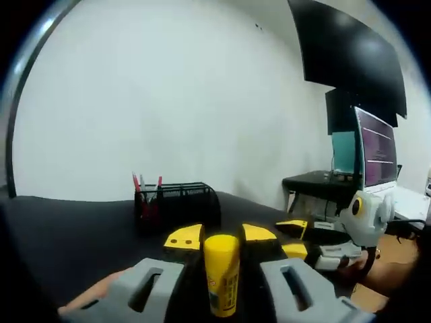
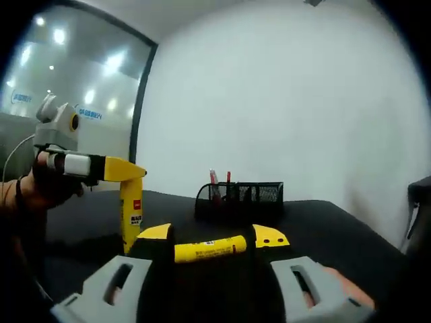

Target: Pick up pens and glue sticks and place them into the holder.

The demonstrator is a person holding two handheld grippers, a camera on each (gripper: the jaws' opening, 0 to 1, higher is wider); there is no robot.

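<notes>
left gripper [image 1: 221,250] clamped upright glue stick [image 1: 222,272] mid-body | right gripper [image 2: 212,245] clamped crosswise glue stick [image 2: 210,249] | both probably light, rigid, slick | holder [image 2: 240,195] toward tabletop's far edge

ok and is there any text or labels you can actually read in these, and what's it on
Nothing reads clearly.
Glue stick in the left hand-held gripper: small print on its label, too blurred to read.
Glue stick held crosswise in the right hand-held gripper: dark print along its side, too small to read.
Glass wall: blue lettering, too blurred to read.
Monitor: lines of screen text, unreadable.
Mesh holder: no lettering seen.
</notes>
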